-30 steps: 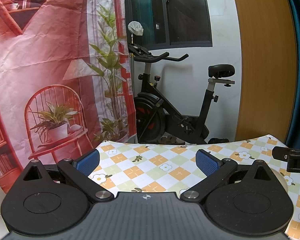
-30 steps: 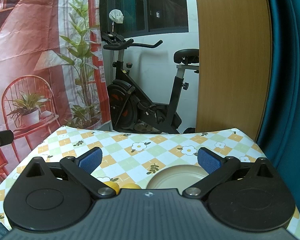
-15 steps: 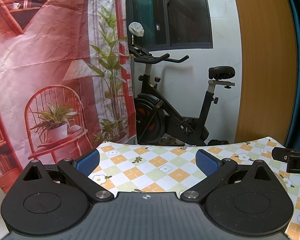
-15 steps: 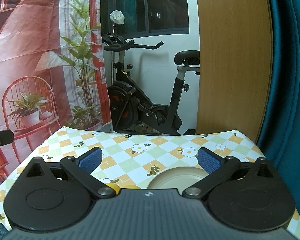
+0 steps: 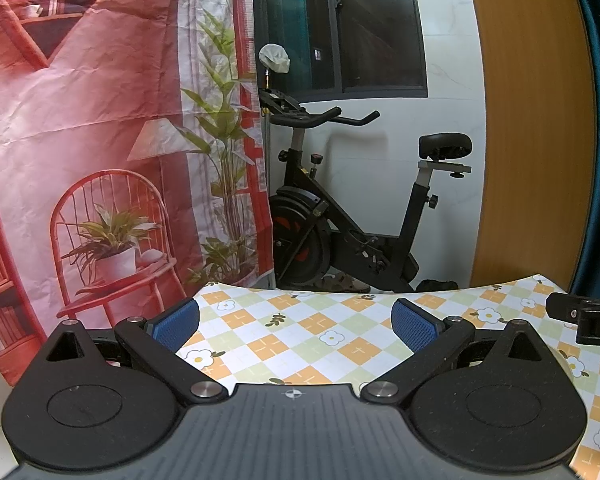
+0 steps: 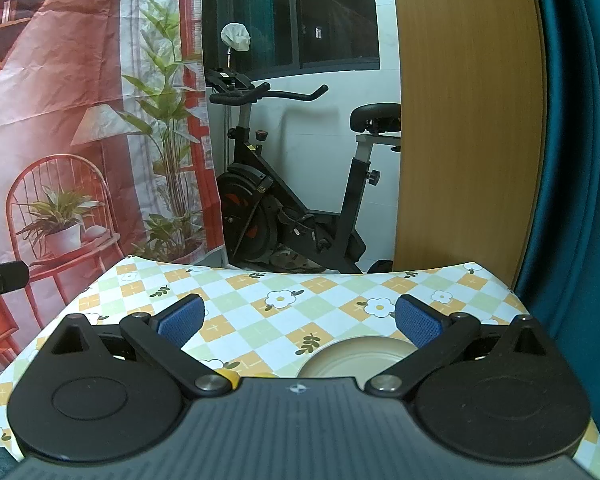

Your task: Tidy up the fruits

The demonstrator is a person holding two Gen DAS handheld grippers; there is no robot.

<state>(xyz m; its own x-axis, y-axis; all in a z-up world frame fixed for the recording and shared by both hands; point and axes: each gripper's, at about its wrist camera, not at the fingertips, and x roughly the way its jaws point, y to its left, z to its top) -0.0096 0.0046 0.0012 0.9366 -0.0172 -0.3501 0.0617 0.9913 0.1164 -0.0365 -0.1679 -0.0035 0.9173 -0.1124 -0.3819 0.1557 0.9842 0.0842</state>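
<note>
Ahead of the left gripper (image 5: 296,326) the tabletop (image 5: 300,320) lies bare out to its far edge, with only the right gripper's tip (image 5: 580,314) jutting in near the right edge. Ahead of the right gripper (image 6: 298,326), a plate (image 6: 356,354) sits close under its right finger and a yellow fruit (image 6: 226,374) under its left. Beyond them the cloth (image 6: 260,292) runs bare to the far edge.

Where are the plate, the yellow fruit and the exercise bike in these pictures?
plate (image 6: 350,354): right wrist view, bare inner surface.
yellow fruit (image 6: 227,375): right wrist view, visible top edge.
exercise bike (image 5: 300,240): left wrist view, flywheel.
</note>
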